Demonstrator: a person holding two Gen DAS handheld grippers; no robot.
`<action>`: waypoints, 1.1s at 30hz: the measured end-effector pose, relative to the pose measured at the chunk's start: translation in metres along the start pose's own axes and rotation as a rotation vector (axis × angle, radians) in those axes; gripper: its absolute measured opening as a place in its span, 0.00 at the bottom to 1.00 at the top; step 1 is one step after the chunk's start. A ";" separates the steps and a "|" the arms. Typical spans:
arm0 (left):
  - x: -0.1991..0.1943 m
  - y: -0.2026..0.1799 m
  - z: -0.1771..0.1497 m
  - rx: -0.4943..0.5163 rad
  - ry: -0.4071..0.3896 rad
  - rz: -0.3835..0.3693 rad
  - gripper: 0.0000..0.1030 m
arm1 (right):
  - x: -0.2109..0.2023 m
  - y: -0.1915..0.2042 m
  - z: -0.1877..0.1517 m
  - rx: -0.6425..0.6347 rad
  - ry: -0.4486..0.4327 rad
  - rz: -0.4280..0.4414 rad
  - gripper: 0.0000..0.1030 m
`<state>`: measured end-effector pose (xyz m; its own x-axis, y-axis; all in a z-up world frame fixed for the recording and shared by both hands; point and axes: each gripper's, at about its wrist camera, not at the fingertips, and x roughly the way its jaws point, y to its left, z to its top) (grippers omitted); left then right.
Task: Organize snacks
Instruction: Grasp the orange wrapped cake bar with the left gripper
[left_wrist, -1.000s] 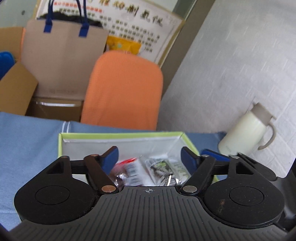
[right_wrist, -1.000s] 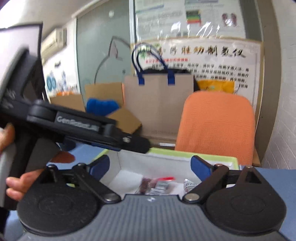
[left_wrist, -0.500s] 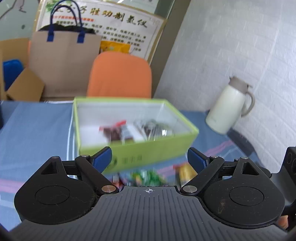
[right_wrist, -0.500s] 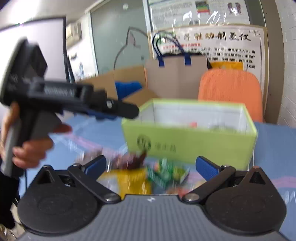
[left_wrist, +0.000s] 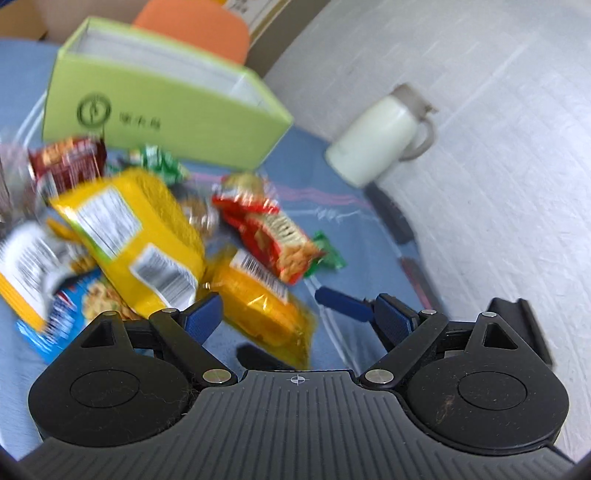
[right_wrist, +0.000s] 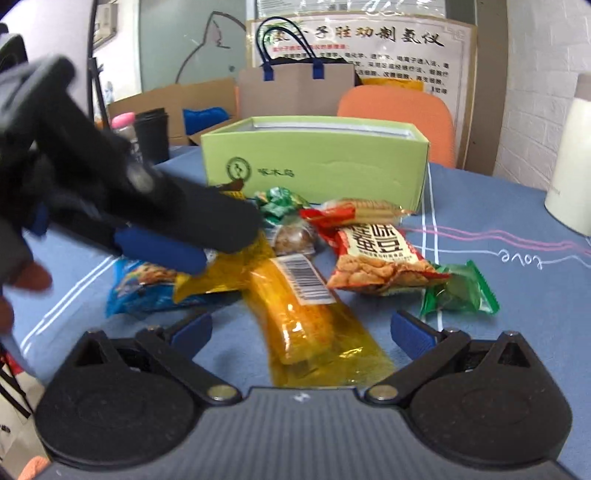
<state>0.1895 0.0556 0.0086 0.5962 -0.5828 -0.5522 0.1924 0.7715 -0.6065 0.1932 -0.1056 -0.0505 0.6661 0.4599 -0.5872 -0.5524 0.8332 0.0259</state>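
Note:
A green open box (left_wrist: 159, 107) (right_wrist: 325, 166) stands at the back of the blue tablecloth. In front of it lies a pile of snack packets: a long yellow corn packet (right_wrist: 299, 306) (left_wrist: 258, 295), a red peanut packet (right_wrist: 376, 258) (left_wrist: 273, 232), a big yellow bag (left_wrist: 136, 236), a small green packet (right_wrist: 461, 291) and a blue packet (right_wrist: 144, 284). My left gripper (left_wrist: 299, 314) is open and empty above the pile; it also shows blurred in the right wrist view (right_wrist: 184, 236). My right gripper (right_wrist: 301, 328) is open and empty, just over the corn packet.
A cream thermos jug (left_wrist: 384, 136) stands at the right by the white brick wall. An orange chair (right_wrist: 402, 114), a paper bag (right_wrist: 295, 88) and cardboard boxes (right_wrist: 173, 99) stand behind the table. A black cup (right_wrist: 151, 133) is at the far left.
Both grippers have pulled back from over the green box and tilted down toward the pile of snack packets in front of it. Both stay open and empty.

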 end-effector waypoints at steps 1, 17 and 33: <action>0.007 0.001 -0.001 -0.017 0.007 0.024 0.74 | 0.004 0.001 -0.001 0.009 0.020 0.015 1.00; 0.015 -0.015 -0.029 0.124 0.045 0.122 0.61 | -0.051 0.020 -0.041 0.081 -0.064 0.023 0.99; 0.027 -0.022 -0.030 0.124 0.059 0.084 0.24 | -0.043 0.020 -0.024 0.058 -0.049 -0.028 0.67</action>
<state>0.1776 0.0154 -0.0100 0.5684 -0.5258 -0.6328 0.2408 0.8418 -0.4831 0.1418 -0.1163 -0.0438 0.7054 0.4494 -0.5481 -0.5042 0.8617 0.0577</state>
